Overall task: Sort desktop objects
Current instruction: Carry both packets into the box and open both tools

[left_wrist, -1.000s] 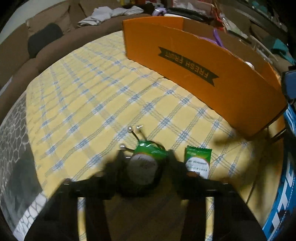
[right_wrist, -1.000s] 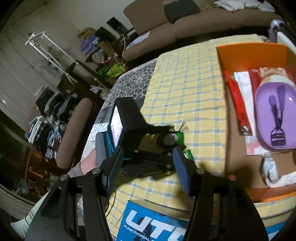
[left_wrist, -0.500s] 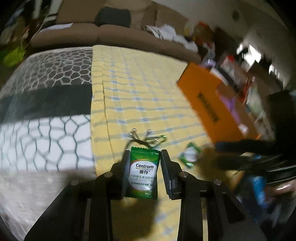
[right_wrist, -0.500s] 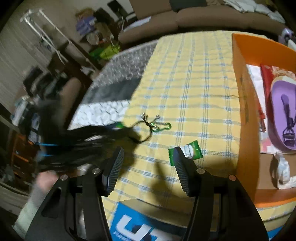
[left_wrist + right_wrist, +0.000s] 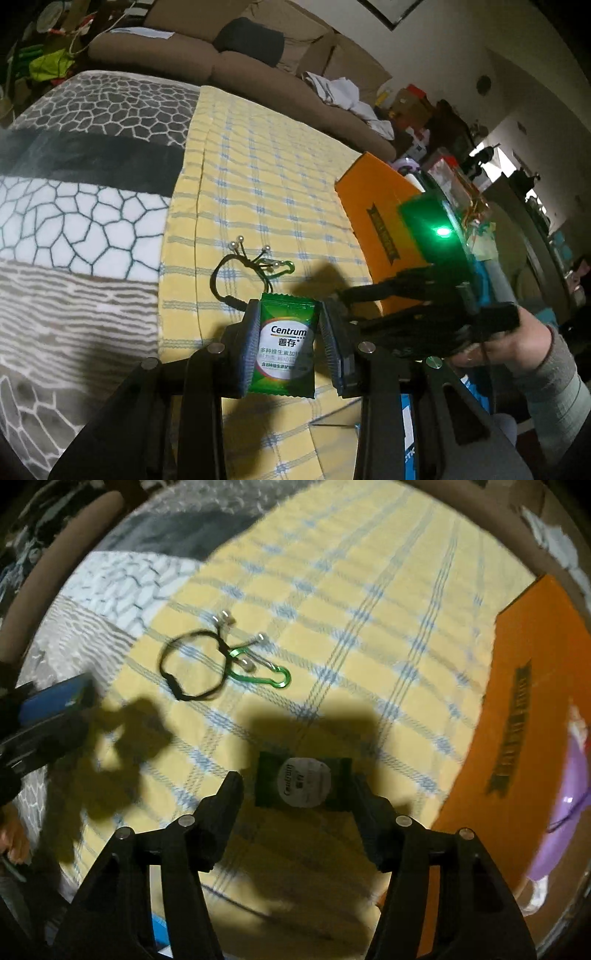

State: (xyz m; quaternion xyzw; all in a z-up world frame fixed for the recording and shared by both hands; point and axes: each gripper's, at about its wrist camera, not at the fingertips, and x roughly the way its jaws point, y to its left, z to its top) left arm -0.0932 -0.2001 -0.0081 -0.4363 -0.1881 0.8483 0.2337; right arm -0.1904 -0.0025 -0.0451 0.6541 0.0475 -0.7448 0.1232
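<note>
Right gripper [image 5: 295, 797] has descended, fingers apart, over a blurred second sachet [image 5: 303, 783]; left gripper [image 5: 286, 347] clamps the Centrum sachet [image 5: 284, 347].

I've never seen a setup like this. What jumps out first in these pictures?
Most striking is the green Centrum sachet clamped upright between the left tongs, held above the yellow checked cloth. A second green sachet lies flat on that cloth between the open right tongs. Farther out lie a black cord loop with a green carabiner, and a big orange box stands to the right.
</note>
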